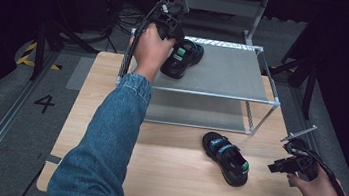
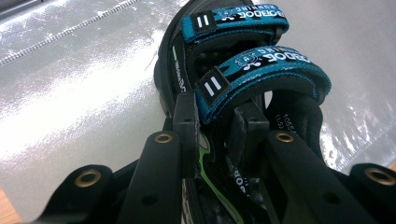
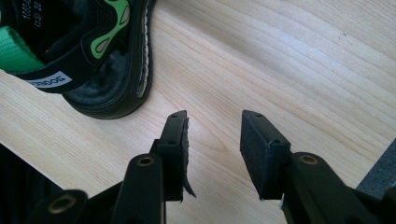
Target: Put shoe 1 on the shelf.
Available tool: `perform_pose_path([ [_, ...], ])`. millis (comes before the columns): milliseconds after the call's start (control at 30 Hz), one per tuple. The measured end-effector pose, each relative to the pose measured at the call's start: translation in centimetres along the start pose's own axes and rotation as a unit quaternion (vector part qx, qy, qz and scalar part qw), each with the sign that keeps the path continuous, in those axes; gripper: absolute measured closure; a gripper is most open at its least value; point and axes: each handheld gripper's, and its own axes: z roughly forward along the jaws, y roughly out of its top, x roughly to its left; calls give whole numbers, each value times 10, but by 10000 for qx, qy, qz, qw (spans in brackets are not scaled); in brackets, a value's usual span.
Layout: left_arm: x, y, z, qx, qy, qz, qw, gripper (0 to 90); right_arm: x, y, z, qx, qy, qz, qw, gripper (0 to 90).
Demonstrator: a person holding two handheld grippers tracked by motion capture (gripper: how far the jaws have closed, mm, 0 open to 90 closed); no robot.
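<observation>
The left gripper [image 2: 217,123] grips a black sandal with blue straps [image 2: 243,70], its jaws closed across the heel part, one pad against the outer side, the other inside under the rear strap. That sandal rests on the top shelf of a metal rack [image 1: 226,71], at about ten o'clock on the shelf in the high view, toe pointing toward two o'clock. The lower shelf [image 1: 196,111] holds nothing visible. The right gripper [image 3: 214,140] hovers over the wooden table [image 1: 163,172] with its jaws moderately apart and nothing between them. The second sandal [image 1: 225,158] lies on the table at the rack's six o'clock, just beside the right gripper, toward its ten o'clock in the right gripper view.
</observation>
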Motion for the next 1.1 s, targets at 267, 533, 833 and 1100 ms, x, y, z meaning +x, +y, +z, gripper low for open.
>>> perform_pose_path([
  [267, -2, -1, 3, 119, 40, -12, 9999, 705, 3, 3, 2, 29, 14, -39, 10000, 618],
  [533, -9, -9, -16, -110, 201, 212, 9995, 591, 3, 7, 5, 58, 22, -35, 10000, 606],
  [833, -17, -30, -42, -79, 619, 673, 9958, 614, 8, 15, 8, 92, 34, -136, 9999, 603],
  [1100, -15, -44, -31, 424, 817, 692, 9934, 756, 16, 22, 15, 183, 44, -245, 9995, 606],
])
